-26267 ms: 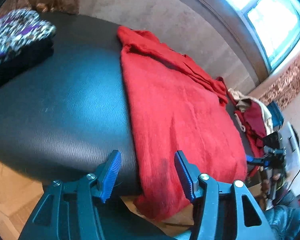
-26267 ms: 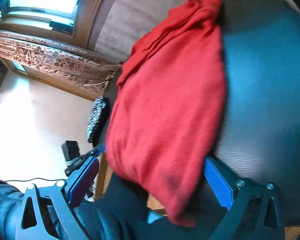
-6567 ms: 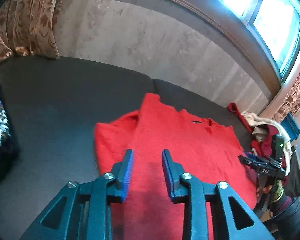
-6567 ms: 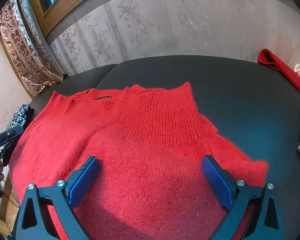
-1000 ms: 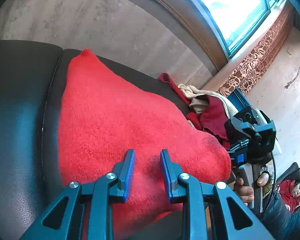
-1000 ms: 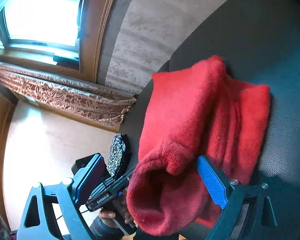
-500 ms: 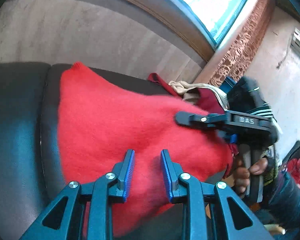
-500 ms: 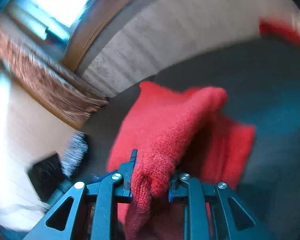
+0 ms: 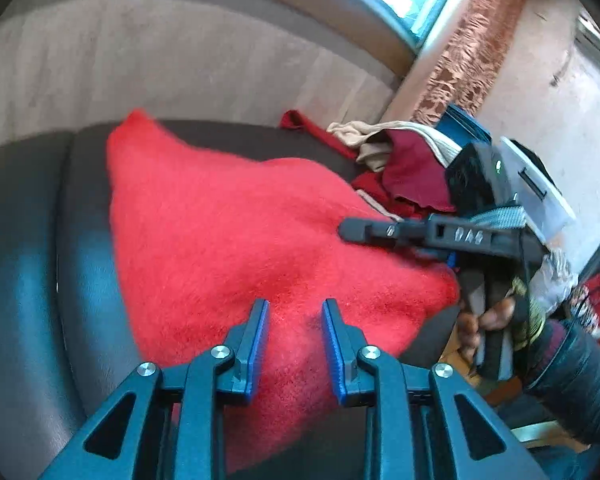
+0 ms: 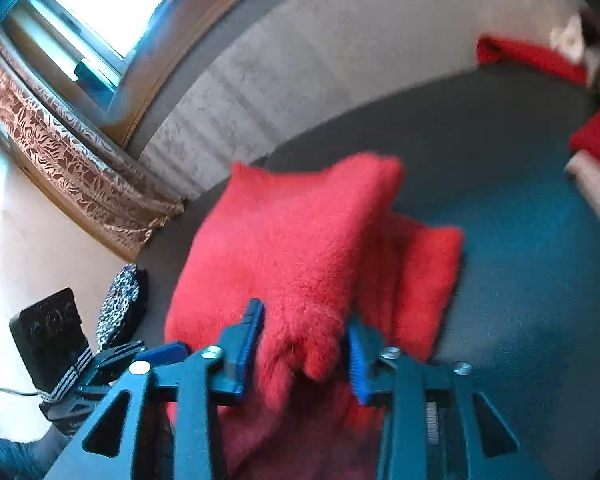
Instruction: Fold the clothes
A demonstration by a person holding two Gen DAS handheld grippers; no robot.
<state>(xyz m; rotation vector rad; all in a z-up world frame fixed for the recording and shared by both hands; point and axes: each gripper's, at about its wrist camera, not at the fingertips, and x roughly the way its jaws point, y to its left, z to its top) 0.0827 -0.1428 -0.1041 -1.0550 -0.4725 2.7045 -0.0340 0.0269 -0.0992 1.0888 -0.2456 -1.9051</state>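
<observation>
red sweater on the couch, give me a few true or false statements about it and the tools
1. The red sweater lies on a dark couch seat. True.
2. A bunch of the sweater sits between the blue pads of the right tool. True; its jaws are opening.
3. The sweater is spread flat in a single layer. False; in the right wrist view it is doubled over, one layer on another.
4. The pile of other clothes lies on top of the sweater. False; it sits beside it, farther along the couch.
5. The left tool is wide open. False; its pads stand close together over the sweater.
</observation>
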